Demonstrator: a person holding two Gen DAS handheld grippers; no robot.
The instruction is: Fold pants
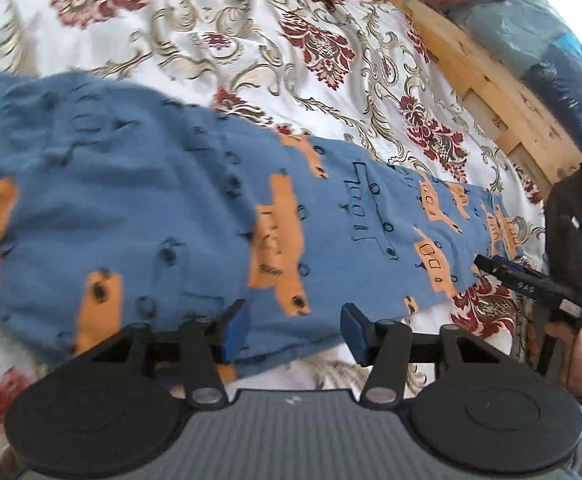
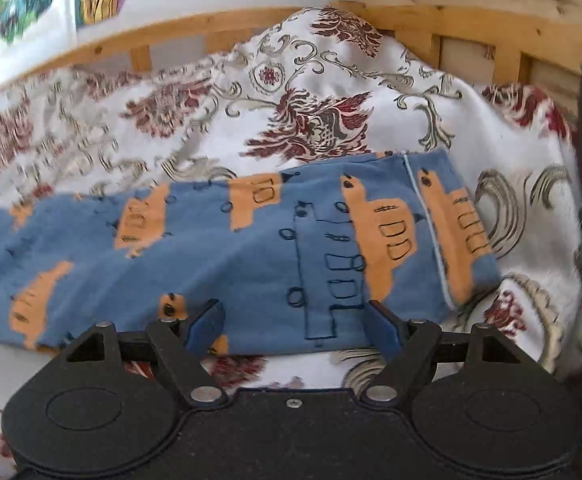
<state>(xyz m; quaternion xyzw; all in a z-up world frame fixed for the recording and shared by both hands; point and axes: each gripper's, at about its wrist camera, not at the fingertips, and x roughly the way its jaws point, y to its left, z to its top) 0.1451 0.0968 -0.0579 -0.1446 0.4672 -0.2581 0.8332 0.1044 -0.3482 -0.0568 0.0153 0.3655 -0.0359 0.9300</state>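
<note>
**Blue pants stretched lengthwise across the patterned bed**

I see a bed covered by a white bedspread (image 1: 195, 40) with red and beige floral scrolls, bounded by a wooden slatted frame (image 2: 471, 12). The pants (image 1: 163, 208), blue with orange vehicle prints, lie flat on it just beyond both sets of fingers. In my left wrist view their long axis runs from the wide end left of my fingers to the narrow leg end far to the right. The left gripper (image 1: 295, 328) hangs spread apart over the near edge, holding nothing. In my right wrist view, the right gripper (image 2: 295, 326) is likewise spread wide and empty, the hemmed leg end (image 2: 443, 232) lying ahead and right of its fingers.
</note>
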